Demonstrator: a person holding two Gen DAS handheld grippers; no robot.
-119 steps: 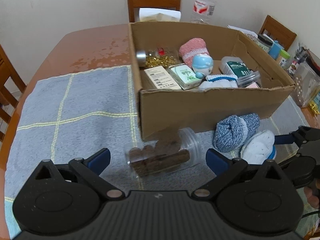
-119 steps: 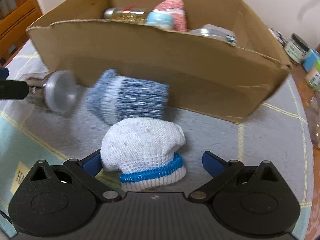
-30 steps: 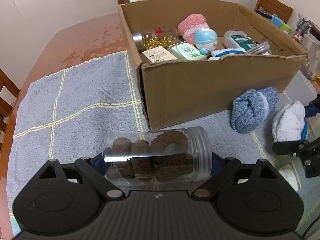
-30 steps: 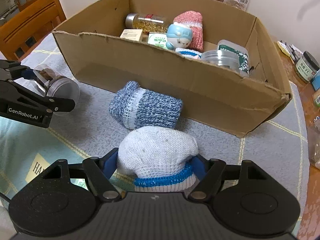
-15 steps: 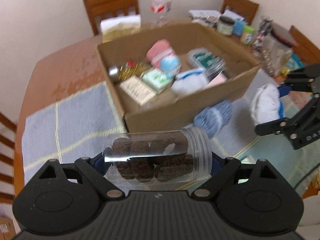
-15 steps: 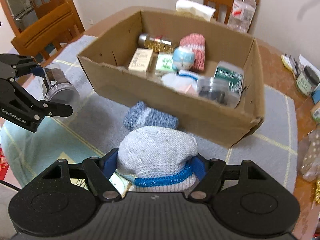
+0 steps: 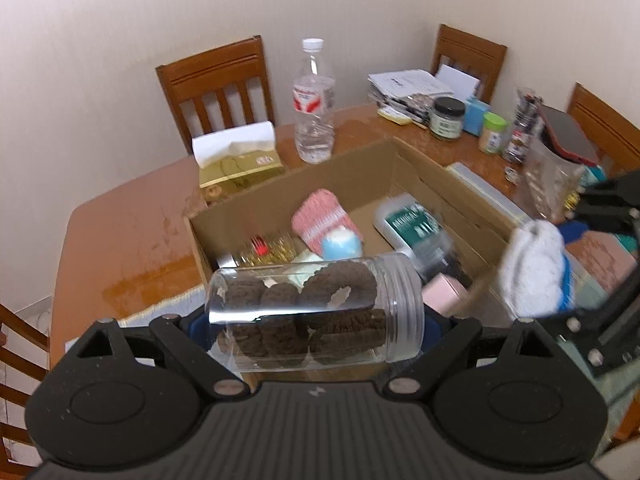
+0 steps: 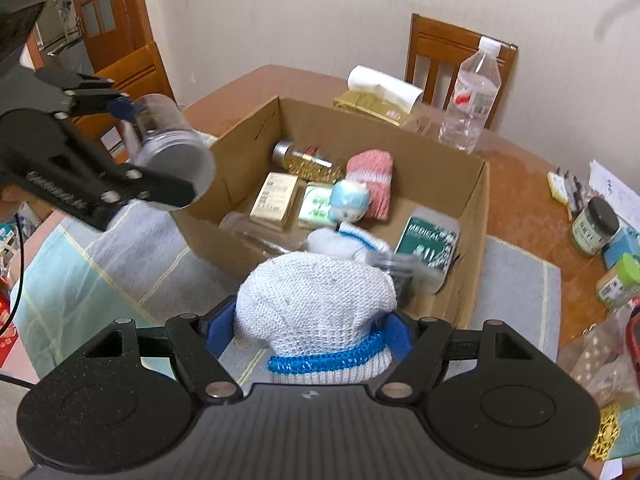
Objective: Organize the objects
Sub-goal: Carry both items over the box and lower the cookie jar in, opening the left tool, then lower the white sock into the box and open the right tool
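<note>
A clear jar (image 7: 316,312) of brown rings is clamped lengthwise in the wide-set jaws of the left gripper (image 7: 316,328), above the near wall of the cardboard box (image 8: 476,216). A white knitted sock (image 8: 316,312) is pinched in the right gripper (image 8: 308,330). The carry-to-box step is judged underway; next, both items must be lowered into free spaces and released.

"MEDICAL" in white letters on the green-labelled pack (image 8: 430,242) inside the cardboard box (image 8: 476,216), other print on boxes, water bottle (image 8: 472,100) and jars too blurred to read
</note>
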